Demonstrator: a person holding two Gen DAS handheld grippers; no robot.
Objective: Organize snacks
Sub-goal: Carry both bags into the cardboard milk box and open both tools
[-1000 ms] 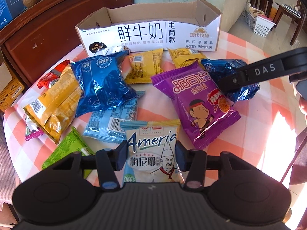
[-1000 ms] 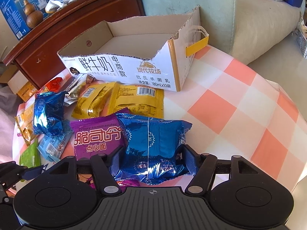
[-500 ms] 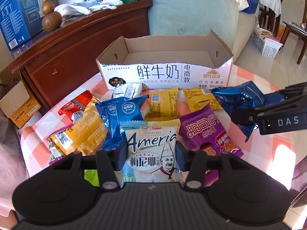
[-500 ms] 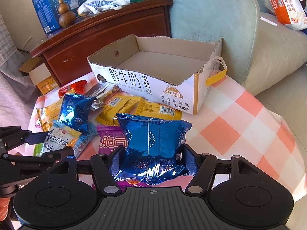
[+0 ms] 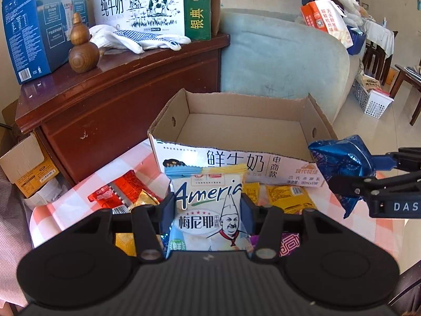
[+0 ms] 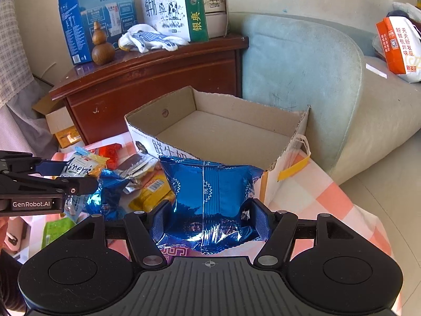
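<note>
Snacks lie scattered on the pink-and-white checked tabletop (image 6: 339, 200) in front of an open cardboard box (image 5: 236, 129), whose floor shows bare cardboard. The left gripper (image 5: 208, 210) has its jaws closed on a white packet (image 5: 208, 205) printed with a chef and held upright, raised above the pile and just short of the box's front wall. The right gripper (image 6: 208, 218) has its jaws clamped on a blue foil packet (image 6: 210, 192), also lifted off the tabletop, near the box's front right corner; in the left wrist view this packet (image 5: 339, 163) hangs level with the box rim.

Below them remain 1 more blue foil packet (image 6: 110, 192), yellow packets (image 5: 286, 194), a red packet (image 5: 115, 192), a purple packet (image 5: 289, 242) and a green packet (image 6: 58, 226).

Behind the box stand a dark wooden cabinet (image 5: 118, 105) and a pale green sofa (image 6: 300, 60). On the cabinet sit a blue carton (image 5: 39, 23), a white milk carton (image 5: 147, 5), a wooden gourd (image 5: 83, 50) and work gloves (image 5: 136, 39).
</note>
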